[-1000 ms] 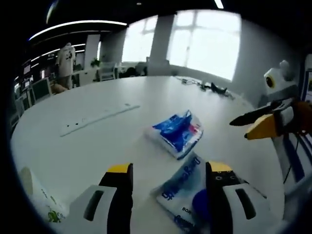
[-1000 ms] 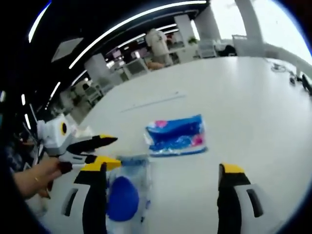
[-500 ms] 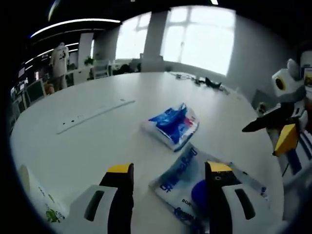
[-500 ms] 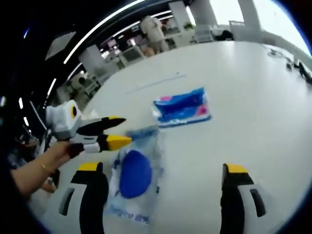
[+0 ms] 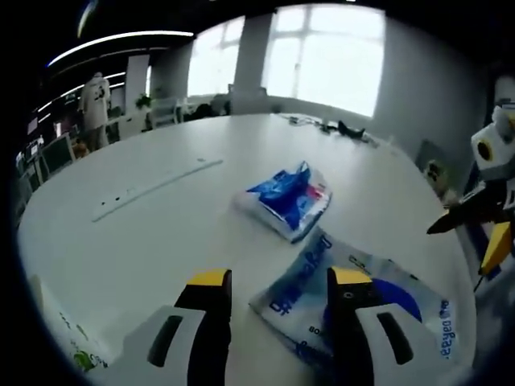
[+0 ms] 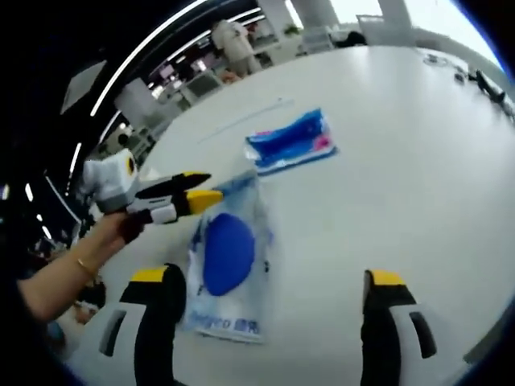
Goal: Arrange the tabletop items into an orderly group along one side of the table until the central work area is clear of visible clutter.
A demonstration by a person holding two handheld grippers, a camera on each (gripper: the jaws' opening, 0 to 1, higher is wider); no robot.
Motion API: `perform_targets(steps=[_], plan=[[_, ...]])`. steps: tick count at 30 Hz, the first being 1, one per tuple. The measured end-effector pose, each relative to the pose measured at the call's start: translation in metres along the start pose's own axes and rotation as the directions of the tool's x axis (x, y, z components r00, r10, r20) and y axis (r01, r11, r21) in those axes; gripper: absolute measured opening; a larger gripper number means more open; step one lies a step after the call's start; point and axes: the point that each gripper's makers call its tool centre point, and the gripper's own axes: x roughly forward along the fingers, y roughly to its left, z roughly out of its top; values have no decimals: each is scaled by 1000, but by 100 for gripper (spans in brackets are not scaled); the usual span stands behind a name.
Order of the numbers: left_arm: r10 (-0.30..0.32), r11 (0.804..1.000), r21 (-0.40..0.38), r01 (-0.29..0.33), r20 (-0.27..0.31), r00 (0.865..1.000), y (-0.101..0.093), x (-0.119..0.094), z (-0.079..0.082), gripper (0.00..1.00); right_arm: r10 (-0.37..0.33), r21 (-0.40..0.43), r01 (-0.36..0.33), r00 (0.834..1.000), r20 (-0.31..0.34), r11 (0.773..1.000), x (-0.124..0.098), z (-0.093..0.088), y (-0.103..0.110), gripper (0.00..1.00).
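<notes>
A clear bag printed in blue, with a round blue thing inside, lies on the white table. Its near corner sits between the jaws of my left gripper, which stands open with a narrow gap. Just beyond lies a blue tissue pack. In the right gripper view the bag lies ahead to the left and the tissue pack farther off. My right gripper is open and holds nothing. The left gripper touches the bag's far corner, held by a hand.
A white packet with green print lies at the near left edge. A long thin strip runs across the table farther off. Cables lie at the far end. The right gripper hangs by the table's right edge. Desks and a person stand behind.
My left gripper's jaws have narrowed and moved onto the bag's corner. The right gripper has drawn back to the right. The bag now lies more fully in both views.
</notes>
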Motion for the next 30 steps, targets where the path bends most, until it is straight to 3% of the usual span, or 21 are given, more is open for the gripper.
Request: perform_targets(steps=[4, 10, 17, 30], plan=[[12, 999, 33, -12, -11, 1000, -1, 2, -1, 41, -45, 74, 43, 999, 26, 996, -5, -9, 0, 91], [2, 1000, 28, -2, -14, 1000, -1, 2, -3, 37, -36, 70, 36, 999, -6, 997, -4, -28, 13, 89], [-1, 998, 66, 5, -56, 998, 0, 2, -13, 35, -16, 68, 18, 999, -33, 998, -2, -40, 28, 88], [4, 997, 83, 3, -82, 997, 1, 1, -21, 32, -17, 120, 24, 998, -54, 992, 6, -60, 47, 75]])
